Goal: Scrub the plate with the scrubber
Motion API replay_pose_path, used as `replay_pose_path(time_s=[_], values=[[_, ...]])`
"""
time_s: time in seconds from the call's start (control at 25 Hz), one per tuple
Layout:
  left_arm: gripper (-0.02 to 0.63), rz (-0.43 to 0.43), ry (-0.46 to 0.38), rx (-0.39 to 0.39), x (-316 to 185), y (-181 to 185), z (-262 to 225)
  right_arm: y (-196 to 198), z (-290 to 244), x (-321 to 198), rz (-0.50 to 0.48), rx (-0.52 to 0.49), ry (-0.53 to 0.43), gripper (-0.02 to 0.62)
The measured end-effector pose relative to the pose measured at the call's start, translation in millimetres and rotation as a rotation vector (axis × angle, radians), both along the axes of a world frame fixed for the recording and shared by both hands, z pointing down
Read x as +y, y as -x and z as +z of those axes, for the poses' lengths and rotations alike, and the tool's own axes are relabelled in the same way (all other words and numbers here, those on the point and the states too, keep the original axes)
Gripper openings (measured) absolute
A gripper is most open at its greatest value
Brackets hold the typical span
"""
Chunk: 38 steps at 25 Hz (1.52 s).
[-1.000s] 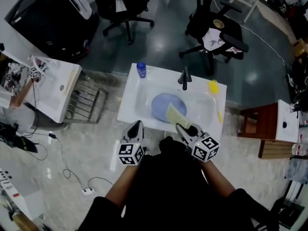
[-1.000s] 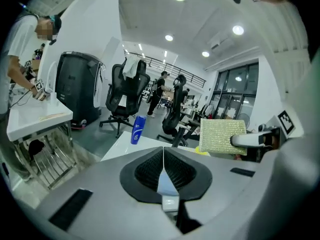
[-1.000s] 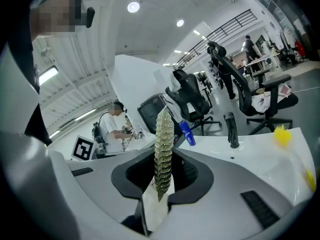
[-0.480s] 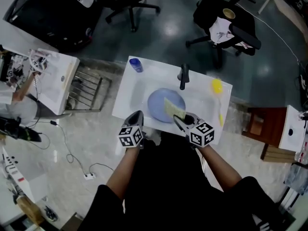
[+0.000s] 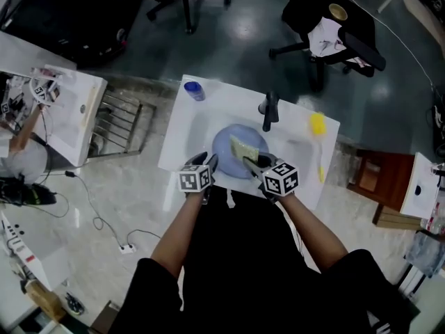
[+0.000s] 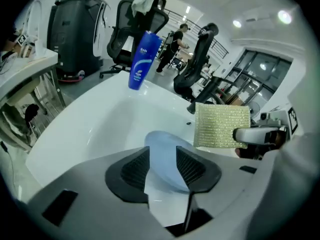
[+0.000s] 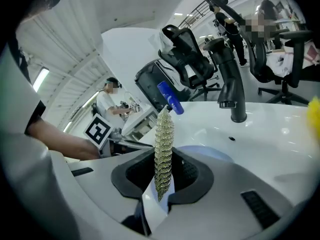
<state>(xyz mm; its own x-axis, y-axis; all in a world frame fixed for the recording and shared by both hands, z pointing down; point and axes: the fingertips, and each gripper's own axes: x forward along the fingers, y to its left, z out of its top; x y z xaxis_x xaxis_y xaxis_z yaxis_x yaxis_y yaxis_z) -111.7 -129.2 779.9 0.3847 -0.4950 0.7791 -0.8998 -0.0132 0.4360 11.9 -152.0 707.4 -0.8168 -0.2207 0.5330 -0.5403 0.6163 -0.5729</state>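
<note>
A pale blue plate [image 5: 224,143] lies in the white sink [image 5: 186,127]. My right gripper [image 5: 252,164] is shut on a yellow-green scrubber [image 5: 241,147], which stands on edge between its pads [image 7: 164,144] over the plate's right half. My left gripper [image 5: 208,163] sits at the plate's near left rim. Its jaws are opening, and in the left gripper view [image 6: 162,165] the plate's near edge [image 6: 165,154] shows in the gap between them without the pads pressing on it. The scrubber [image 6: 221,125] hangs just to the right there.
A black faucet [image 5: 270,110] rises behind the plate. A blue bottle [image 5: 194,90] stands at the sink's back left corner, and a yellow brush [image 5: 317,125] lies on its right side. Office chairs and a second white stand [image 5: 76,110] are further off.
Both grippers have moved forward over the sink. The scrubber now sits over the plate, and the left gripper has reached the plate's near rim with its jaws parted.
</note>
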Motion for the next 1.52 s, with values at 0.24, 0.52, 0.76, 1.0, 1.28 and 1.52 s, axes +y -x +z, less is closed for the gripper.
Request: replay_pose_path(time_s=[0.24,0.52,0.76,1.0,1.28,1.52], values=[[0.229,0.01,0.135,0.057,-10,-2,36,14,17,-21,0.003,-0.014,0.018,0.064],[0.239,0.047,0.255,0.076,-25,-7,60,8,28,-29,0.003,-0.007,0.025,0.064],[0.209,0.144,0.398,0.067,-24,-18,75,0,24,-32,0.033,-0.02,0.018,0.064],[0.181,0.132,0.458,0.05,-20,-21,82,-17,22,-33,0.067,-0.019,0.002,0.064],[0.23,0.272,0.54,-0.045,-7,-10,93,-31,18,-28,0.078,-0.023,-0.012,0.064],[0.199,0.275,0.548,0.096,-16,-36,93,-47,25,-20,0.096,-0.017,-0.012,0.064]])
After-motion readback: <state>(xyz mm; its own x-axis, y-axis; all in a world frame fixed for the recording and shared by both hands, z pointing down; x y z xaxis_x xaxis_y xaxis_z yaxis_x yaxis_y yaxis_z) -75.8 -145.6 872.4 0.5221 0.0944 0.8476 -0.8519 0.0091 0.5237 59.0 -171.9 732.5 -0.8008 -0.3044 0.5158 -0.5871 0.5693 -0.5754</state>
